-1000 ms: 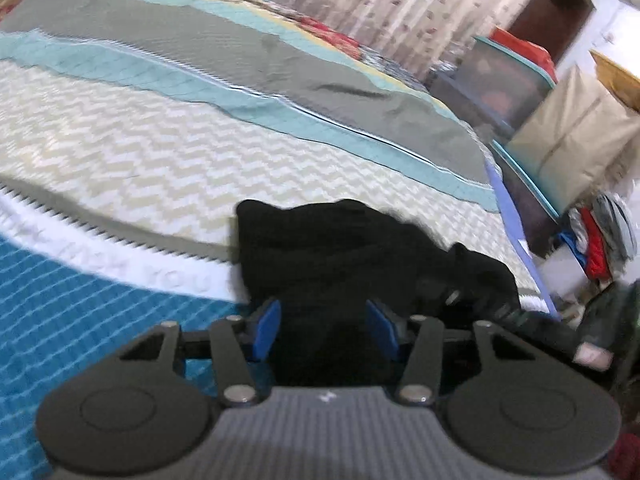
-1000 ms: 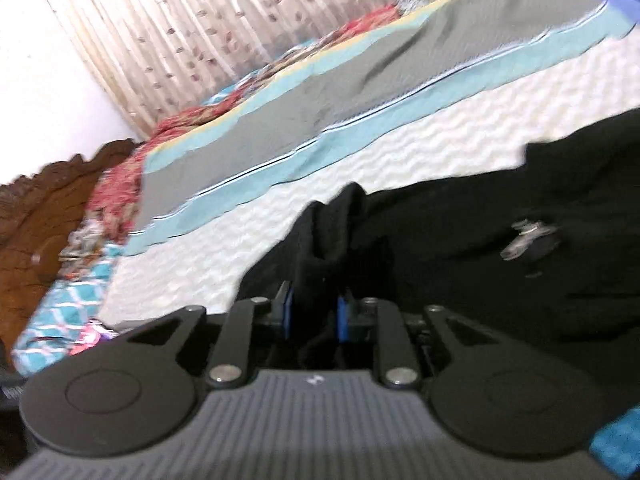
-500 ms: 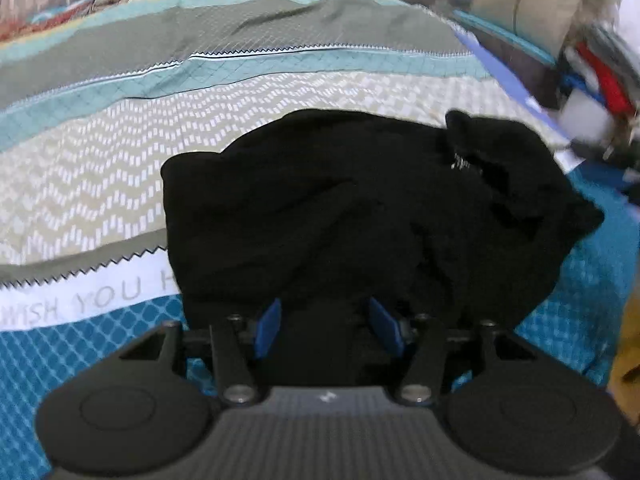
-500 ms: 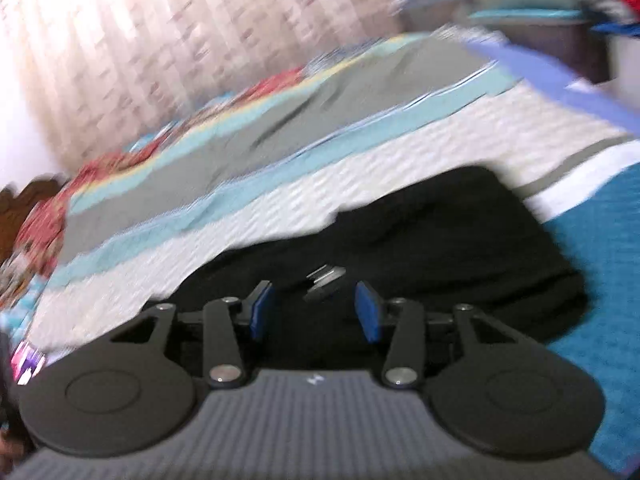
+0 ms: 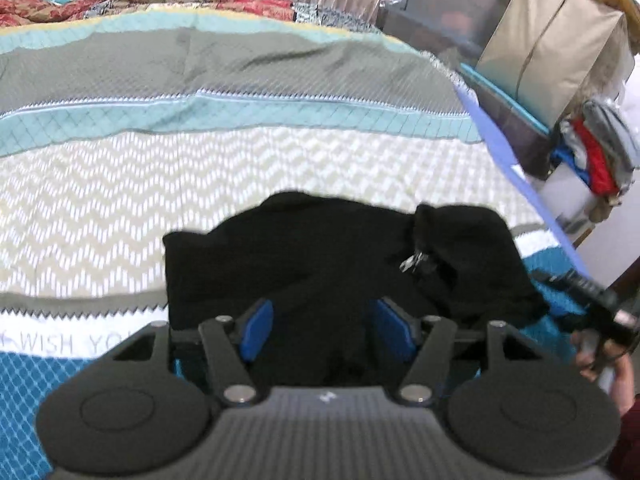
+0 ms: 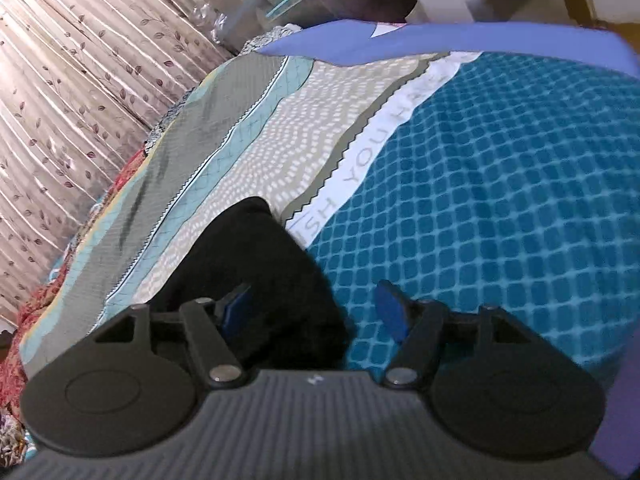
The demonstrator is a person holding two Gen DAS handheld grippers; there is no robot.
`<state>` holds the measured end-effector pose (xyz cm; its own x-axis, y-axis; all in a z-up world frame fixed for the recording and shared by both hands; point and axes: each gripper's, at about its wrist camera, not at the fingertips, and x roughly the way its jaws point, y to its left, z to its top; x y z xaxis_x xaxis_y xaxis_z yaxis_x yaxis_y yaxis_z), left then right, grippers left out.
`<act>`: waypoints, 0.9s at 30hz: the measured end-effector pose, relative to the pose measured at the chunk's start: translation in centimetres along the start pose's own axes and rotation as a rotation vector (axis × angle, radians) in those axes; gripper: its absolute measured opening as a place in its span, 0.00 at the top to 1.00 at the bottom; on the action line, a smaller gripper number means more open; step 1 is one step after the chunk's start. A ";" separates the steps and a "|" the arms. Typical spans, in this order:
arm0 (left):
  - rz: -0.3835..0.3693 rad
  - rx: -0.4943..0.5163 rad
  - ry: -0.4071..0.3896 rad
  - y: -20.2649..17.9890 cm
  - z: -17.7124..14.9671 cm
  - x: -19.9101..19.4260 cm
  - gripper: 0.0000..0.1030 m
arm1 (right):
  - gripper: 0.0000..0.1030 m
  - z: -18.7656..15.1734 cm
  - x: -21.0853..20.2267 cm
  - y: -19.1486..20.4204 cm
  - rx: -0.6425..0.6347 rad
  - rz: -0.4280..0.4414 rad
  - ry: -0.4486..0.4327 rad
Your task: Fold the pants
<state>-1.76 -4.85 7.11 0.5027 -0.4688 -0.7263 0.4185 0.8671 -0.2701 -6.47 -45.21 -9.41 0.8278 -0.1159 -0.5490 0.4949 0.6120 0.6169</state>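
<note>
Both the left gripper and right gripper hover spread, seemingly empty, over bunched black pants.

- My left gripper: ribbed dark grey housing, small white mark at centre, two black round discs at lower left and right.
- Black linkage arms with silver screws; blue finger pads.
- My right gripper: same build.
- Bare-skinned hand, dark red sleeve, lower right of left view.

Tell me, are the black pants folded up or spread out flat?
Folded up, roughly: the black pants sit as one compact, lumpy bundle on the bedspread, no legs stretched out.
</note>
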 end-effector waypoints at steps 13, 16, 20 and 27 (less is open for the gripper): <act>-0.159 0.099 0.066 -10.9 5.9 4.4 0.11 | 0.80 -3.5 -4.2 9.6 -0.466 0.099 -0.098; -0.198 0.137 0.106 -14.1 7.3 6.4 0.08 | 0.80 -5.7 -5.4 12.0 -0.637 0.127 -0.139; -0.197 0.173 0.164 -17.1 8.0 9.0 0.05 | 0.80 -7.6 -5.3 14.1 -0.788 0.140 -0.146; -0.068 0.238 0.219 -17.6 7.0 11.3 0.85 | 0.80 -9.3 -6.2 15.7 -0.925 0.184 -0.175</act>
<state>1.91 -26.59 8.07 0.3036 -0.4543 -0.8375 0.6236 0.7594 -0.1859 -6.26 -27.67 -1.59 0.9366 -0.0263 -0.3494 0.0110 0.9989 -0.0456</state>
